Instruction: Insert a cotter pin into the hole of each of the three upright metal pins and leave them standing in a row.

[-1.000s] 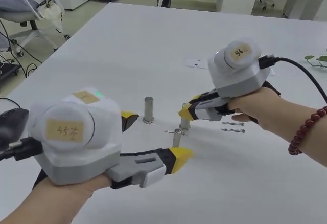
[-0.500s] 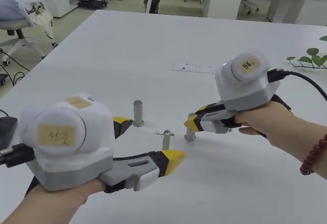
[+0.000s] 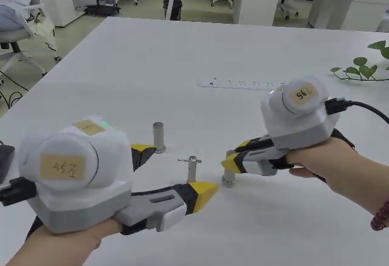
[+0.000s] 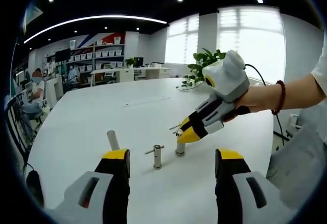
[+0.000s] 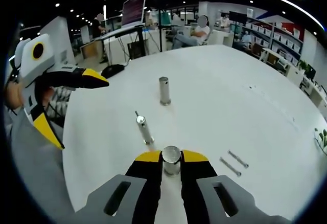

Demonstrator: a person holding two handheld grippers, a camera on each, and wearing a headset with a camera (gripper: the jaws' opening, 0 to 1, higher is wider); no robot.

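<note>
Three metal pins stand on the white table (image 3: 182, 65). The far-left one (image 3: 158, 137) is bare. The middle one (image 3: 191, 167) has a cotter pin (image 3: 189, 160) through its top. My right gripper (image 3: 233, 163) is shut on the third pin (image 3: 228, 177), whose round top (image 5: 171, 163) sits between the yellow jaws of that gripper (image 5: 171, 155). My left gripper (image 3: 173, 170) is open, jaws wide apart, just short of the middle pin (image 4: 157, 156). From this left gripper (image 4: 171, 156), the bare pin (image 4: 112, 141) stands to the left.
Two loose cotter pins (image 5: 233, 163) lie on the table right of the held pin. A power strip (image 3: 237, 84) lies further back, and plant leaves (image 3: 361, 68) reach in at the far right. Office chairs and cabinets stand beyond the table.
The right gripper has carried its pin to the right and nearer to me, away from the middle pin. The left gripper stays open. The head camera has shifted.
</note>
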